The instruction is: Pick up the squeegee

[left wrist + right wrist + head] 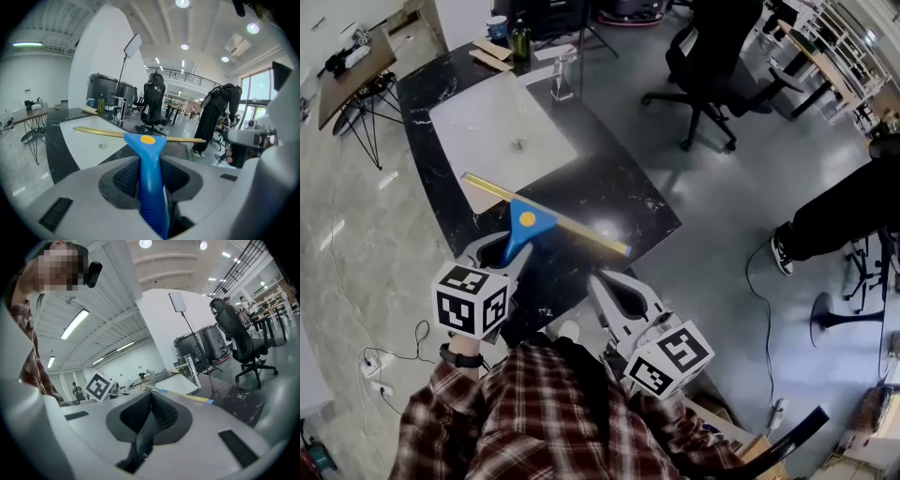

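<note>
A wide room with a glossy grey floor holds a black marble counter (619, 187) with a white basin (502, 131) set into its top. A dark bottle (519, 37) stands at the counter's far end, and a black office chair (703, 56) sits on the floor beyond it. At the right edge, someone's dark trouser leg and shoe (834, 220) reach into the head view.

The left tongs (502, 248) are clamped on the blue handle of the squeegee (530, 225). In the left gripper view the handle (150, 178) runs straight up between the dark ribbed pads (124, 178), which press it from both sides. The yellow blade (136, 135) lies crosswise beyond the tips, raised above the counter, over the near corner of the basin and the black stone beside it.

The right tongs (605, 281) hang just beside the left, near the counter's near edge. Their jaws are pressed together with nothing between them (150, 401). The blade also shows past their tips (187, 396).
</note>
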A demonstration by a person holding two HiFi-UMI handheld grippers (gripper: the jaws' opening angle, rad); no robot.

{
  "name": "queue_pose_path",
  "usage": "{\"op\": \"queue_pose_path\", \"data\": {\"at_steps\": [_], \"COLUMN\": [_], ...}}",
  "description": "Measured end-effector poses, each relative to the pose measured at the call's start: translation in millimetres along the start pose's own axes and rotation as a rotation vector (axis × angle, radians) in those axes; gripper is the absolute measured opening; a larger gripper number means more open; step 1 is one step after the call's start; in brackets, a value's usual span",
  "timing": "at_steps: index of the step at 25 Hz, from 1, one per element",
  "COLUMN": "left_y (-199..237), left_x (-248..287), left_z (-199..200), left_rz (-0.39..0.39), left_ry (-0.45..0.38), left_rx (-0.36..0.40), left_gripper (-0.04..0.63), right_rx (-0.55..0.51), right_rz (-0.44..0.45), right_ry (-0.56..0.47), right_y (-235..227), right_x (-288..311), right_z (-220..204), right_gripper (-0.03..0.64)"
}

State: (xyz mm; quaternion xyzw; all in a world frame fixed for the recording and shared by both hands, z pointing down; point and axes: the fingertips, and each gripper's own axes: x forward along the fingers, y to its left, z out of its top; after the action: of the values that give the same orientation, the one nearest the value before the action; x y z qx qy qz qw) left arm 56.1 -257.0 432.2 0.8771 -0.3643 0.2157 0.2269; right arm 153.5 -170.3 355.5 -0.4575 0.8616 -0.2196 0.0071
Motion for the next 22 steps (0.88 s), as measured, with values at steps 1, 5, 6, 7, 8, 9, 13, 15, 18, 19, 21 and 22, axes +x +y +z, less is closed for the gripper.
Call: {"op": "queue_pose_path", "data": {"at_steps": [1, 5, 6, 7, 8, 9, 13, 15, 18, 19, 21, 22], "left_y": [-2.6, -14.6, -17.7, -20.6, -23.6, -26.8, -42.5, -51.3, -60.0, -61.3, -62.3, -62.6], "left_x": [-4.5, -26.5, -32.5, -38.7, -45.0, -51.3, -74.2, -80.0, -81.2, -81.0, -80.6, -80.2], "left_z": [10.9, 55.5, 65.5, 74.8, 83.6, 91.7, 115.9, 122.7, 127.8, 128.2, 127.6, 127.2], "left_rz": [-0.01, -0.068, -0.083, -0.097, -0.111, -0.126, -0.184, -0.216, -0.265, -0.279, -0.297, -0.302], "left_ry": [-0.037, -0.171, -0.2, -0.228, -0.253, -0.278, -0.348, -0.364, -0.378, -0.379, -0.378, -0.379], "left_rx": [-0.001, -0.001, 0.002, 0.004, 0.007, 0.009, 0.036, 0.048, 0.044, 0.034, 0.016, 0.013], "left_gripper": [0.141, 0.14, 0.14, 0.141, 0.14, 0.141, 0.141, 0.141, 0.141, 0.141, 0.141, 0.141], "right_rx": [-0.009, -0.049, -0.058, -0.066, -0.074, -0.081, -0.093, -0.094, -0.105, -0.109, -0.114, -0.114], "right_rz": [-0.004, -0.026, -0.03, -0.032, -0.033, -0.034, -0.043, -0.05, -0.051, -0.047, -0.04, -0.04], "right_ry": [-0.001, -0.006, -0.005, -0.004, -0.001, 0.001, 0.001, -0.004, -0.004, -0.001, 0.006, 0.008], "right_y": [0.1, -0.8, -1.0, -0.9, -0.4, 0.5, 4.0, 4.2, 5.3, 6.4, 8.9, 9.8], "right_x": [-0.2, 1.8, 3.0, 4.6, 6.2, 7.8, 10.9, 11.8, 14.8, 16.3, 18.0, 17.9], "right_z": [3.1, 16.2, 18.8, 21.1, 23.1, 24.8, 28.9, 31.5, 35.6, 36.2, 36.3, 36.3], "right_gripper": [0.012, 0.012, 0.012, 0.012, 0.012, 0.012, 0.012, 0.012, 0.012, 0.012, 0.012, 0.012]}}
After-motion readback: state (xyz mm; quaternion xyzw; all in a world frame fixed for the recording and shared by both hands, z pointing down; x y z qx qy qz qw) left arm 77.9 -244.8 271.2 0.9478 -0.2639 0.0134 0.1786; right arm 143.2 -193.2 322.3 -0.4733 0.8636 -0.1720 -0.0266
